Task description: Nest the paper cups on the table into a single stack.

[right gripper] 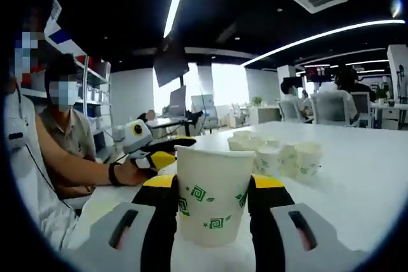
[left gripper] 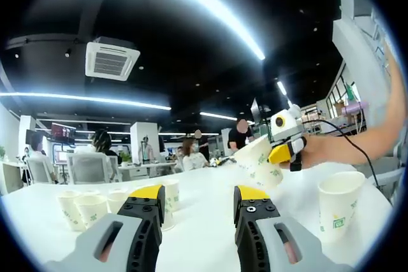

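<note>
In the left gripper view my left gripper (left gripper: pixel 200 197) stands open over the white table (left gripper: pixel 204 186), with nothing between its yellow-tipped jaws. Several white paper cups with green marks (left gripper: pixel 89 208) stand at the left, and one more cup (left gripper: pixel 171 197) sits just behind the left jaw. A single cup (left gripper: pixel 340 203) stands at the right. My right gripper (left gripper: pixel 285 151) hovers beyond, shut on a tilted cup (left gripper: pixel 258 160). In the right gripper view that held cup (right gripper: pixel 213 197) sits upright between the jaws of the right gripper (right gripper: pixel 213 183). The cup cluster (right gripper: pixel 274 154) lies ahead, the left gripper (right gripper: pixel 158 152) to the left.
A seated person (right gripper: pixel 60 138) is at the table's left edge in the right gripper view, and a forearm (left gripper: pixel 357 144) reaches in from the right in the left gripper view. Desks, chairs and other people fill the office behind.
</note>
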`<state>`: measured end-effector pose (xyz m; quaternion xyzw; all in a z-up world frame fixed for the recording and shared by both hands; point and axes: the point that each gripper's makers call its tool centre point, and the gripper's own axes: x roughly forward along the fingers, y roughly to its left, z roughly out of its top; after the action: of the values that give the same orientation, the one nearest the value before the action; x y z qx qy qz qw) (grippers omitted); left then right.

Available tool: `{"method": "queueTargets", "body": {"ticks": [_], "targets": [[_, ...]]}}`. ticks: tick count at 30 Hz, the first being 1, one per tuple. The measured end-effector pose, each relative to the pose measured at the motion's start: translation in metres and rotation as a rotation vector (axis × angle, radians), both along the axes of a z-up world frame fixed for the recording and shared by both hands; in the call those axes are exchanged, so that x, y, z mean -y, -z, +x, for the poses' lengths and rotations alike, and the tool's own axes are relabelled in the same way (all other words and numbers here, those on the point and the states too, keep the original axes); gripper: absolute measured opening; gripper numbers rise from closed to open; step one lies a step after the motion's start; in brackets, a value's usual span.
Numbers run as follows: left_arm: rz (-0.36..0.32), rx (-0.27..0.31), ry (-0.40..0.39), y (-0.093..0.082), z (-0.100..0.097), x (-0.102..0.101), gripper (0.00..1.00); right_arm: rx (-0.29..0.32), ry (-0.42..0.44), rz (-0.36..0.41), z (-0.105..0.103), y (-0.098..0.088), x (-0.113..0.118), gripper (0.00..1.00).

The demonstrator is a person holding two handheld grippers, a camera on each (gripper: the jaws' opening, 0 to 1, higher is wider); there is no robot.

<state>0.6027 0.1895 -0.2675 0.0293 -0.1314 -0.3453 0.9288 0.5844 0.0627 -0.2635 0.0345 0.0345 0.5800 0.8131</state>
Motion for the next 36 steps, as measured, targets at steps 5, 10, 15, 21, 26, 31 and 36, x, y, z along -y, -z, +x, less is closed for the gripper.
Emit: {"method": "queueTargets", "body": {"ticks": [5, 10, 15, 21, 26, 31, 36], "targets": [[0.008, 0.001, -0.003, 0.001, 0.001, 0.0, 0.46, 0.071, -0.038, 0.107, -0.036, -0.029, 0.0, 0.45], [0.008, -0.001, -0.004, 0.002, 0.002, -0.001, 0.46, 0.122, -0.078, 0.151, -0.075, -0.052, -0.005, 0.45], [0.013, 0.002, -0.004, 0.002, 0.002, -0.001, 0.46, 0.155, -0.142, 0.156, -0.113, -0.057, -0.02, 0.45], [0.014, 0.001, -0.002, 0.002, 0.0, 0.001, 0.46, 0.199, -0.131, 0.049, -0.122, -0.023, -0.038, 0.46], [0.014, 0.001, 0.0, 0.002, 0.0, 0.001, 0.46, 0.188, -0.111, 0.031, -0.119, 0.0, -0.046, 0.46], [0.012, 0.0, 0.0, 0.002, 0.003, -0.001, 0.46, 0.199, -0.085, 0.038, -0.118, 0.007, -0.047, 0.47], [0.012, 0.0, 0.0, 0.002, 0.004, -0.001, 0.46, 0.199, -0.073, 0.032, -0.118, 0.014, -0.047, 0.47]]}}
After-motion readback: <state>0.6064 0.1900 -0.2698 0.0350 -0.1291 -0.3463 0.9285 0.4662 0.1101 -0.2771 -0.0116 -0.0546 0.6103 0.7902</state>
